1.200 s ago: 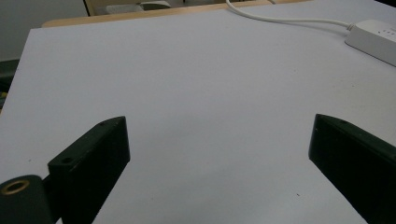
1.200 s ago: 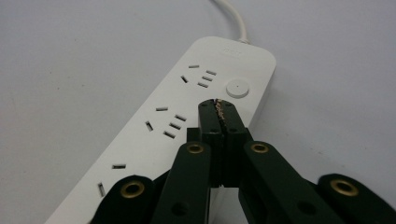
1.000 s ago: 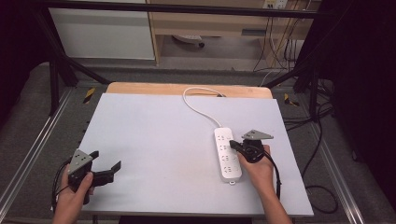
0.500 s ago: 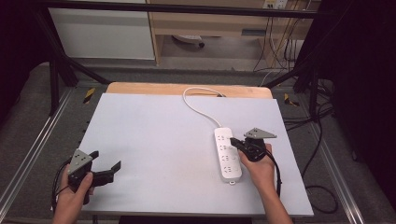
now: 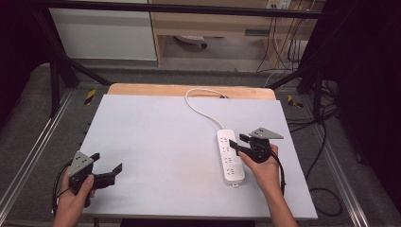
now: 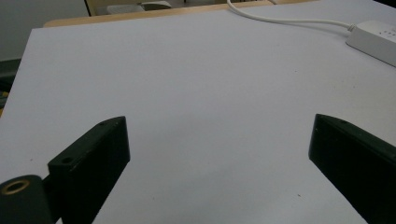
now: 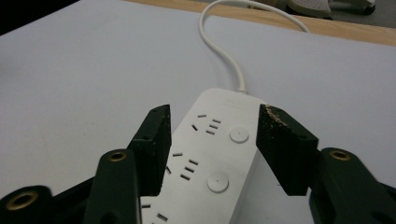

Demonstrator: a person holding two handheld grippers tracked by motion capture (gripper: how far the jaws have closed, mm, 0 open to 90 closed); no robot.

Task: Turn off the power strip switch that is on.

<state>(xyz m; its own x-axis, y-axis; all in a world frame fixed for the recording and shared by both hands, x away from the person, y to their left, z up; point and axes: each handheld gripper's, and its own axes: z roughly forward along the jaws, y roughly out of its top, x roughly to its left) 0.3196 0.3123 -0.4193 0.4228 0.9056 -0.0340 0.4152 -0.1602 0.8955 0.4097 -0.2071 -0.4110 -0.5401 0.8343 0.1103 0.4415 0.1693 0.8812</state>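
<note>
A white power strip [image 5: 230, 158] lies on the right half of the white tabletop [image 5: 161, 137], and its white cord [image 5: 198, 106] curves off over the far edge. My right gripper [image 5: 239, 142] hovers over the strip's far end. In the right gripper view its jaws [image 7: 212, 114] have just been opening and now stand open on either side of the strip [image 7: 210, 154], with a gap on the right. My left gripper [image 5: 108, 161] rests near the front left corner, open wide with bare tabletop between its jaws [image 6: 219, 126].
A wooden board [image 5: 142, 90] edges the table at the back. Metal frame rails run along both sides, with cables on the floor at the right. The strip's end [image 6: 373, 42] shows far off in the left gripper view.
The right gripper's jaws, shut half a second ago, have spread apart over the power strip. The left hand has not moved.
</note>
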